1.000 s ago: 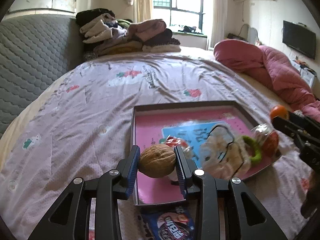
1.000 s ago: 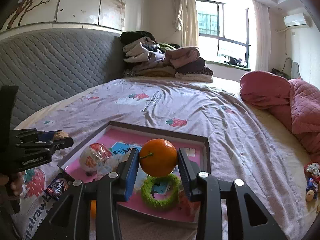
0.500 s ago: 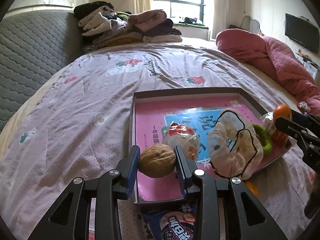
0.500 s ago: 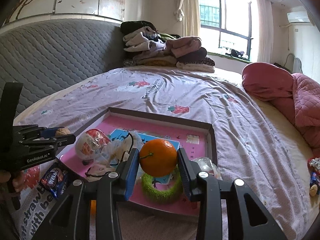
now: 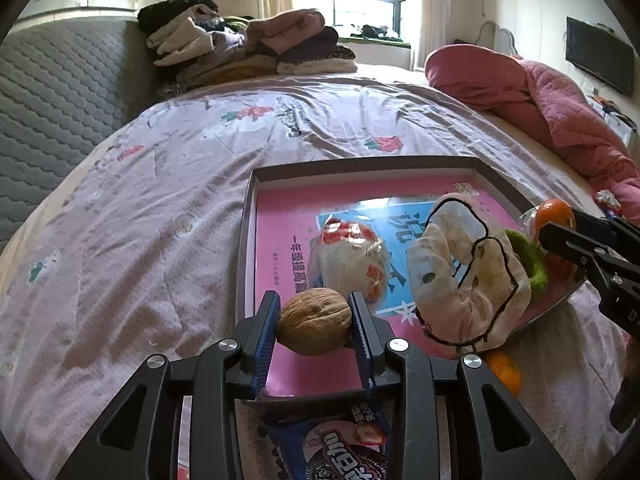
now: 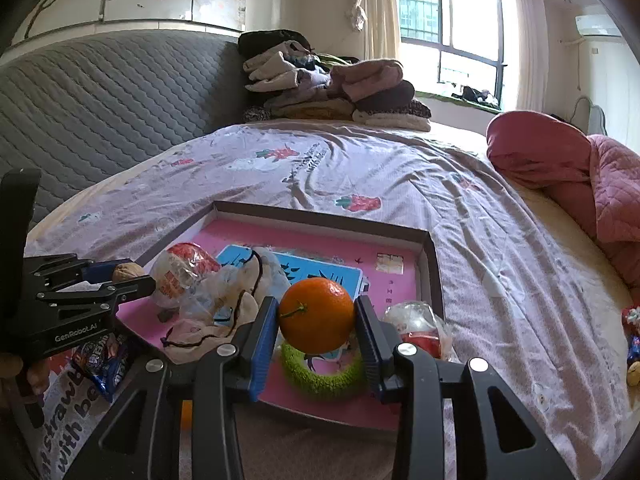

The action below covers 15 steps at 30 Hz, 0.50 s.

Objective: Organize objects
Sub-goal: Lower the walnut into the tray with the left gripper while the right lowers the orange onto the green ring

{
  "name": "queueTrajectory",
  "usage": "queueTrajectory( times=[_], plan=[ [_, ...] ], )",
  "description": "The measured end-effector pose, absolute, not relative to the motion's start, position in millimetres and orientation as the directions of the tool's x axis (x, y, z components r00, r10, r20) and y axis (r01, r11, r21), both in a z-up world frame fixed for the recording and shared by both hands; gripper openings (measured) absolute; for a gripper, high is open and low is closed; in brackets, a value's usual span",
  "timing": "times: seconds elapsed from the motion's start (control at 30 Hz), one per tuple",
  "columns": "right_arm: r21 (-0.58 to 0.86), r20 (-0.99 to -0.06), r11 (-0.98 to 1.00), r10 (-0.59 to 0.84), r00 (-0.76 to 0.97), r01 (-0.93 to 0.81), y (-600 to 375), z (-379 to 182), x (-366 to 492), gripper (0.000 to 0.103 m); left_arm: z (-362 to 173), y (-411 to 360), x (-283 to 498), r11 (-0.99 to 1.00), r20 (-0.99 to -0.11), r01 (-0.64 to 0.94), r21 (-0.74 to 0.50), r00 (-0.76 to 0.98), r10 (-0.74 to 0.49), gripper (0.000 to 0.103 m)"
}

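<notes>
We are tilting the left gripper (image 5: 314,322) down over the tray's (image 5: 360,166) near left corner, its pads clamping a walnut (image 5: 314,321). At the right, we are angling the right gripper (image 6: 316,322) down over the tray's near edge, pinching an orange (image 6: 316,309) above a green ring (image 6: 320,376). Compared with a second ago, both grippers are sitting lower and closer over the tray, grips unchanged.

"GenRobot.AI" is printed in white on the left gripper (image 6: 132,284). "strawb" and "with be" are read on the sheet (image 6: 68,420) at near left. Other print is illegible.
</notes>
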State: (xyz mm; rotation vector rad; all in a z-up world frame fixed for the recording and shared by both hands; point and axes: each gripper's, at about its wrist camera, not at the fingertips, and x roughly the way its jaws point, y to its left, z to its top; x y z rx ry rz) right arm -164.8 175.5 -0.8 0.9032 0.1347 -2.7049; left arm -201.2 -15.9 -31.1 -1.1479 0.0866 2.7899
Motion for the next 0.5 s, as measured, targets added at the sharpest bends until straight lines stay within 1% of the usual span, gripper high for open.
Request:
queueTrajectory(
  times=[0.27, 0.5],
  plan=[
    [0.013, -0.615, -0.956, -0.24, -0.751, 0.294, 176.1, -5.2, -167.1, 0.039, -37.0, -13.4, -202.9, -0.987, -0.713, -0.158, -0.002, -0.692, 0.112, 0.035],
    [0.015, -0.634, -0.951, -0.249, -0.733, 0.309, 172.2, -10.8, -171.3, 0.039, -47.1, -17.4, -208.4, -0.988, -0.739, -0.152, -0.026, -0.663, 0.121, 0.035]
  ],
)
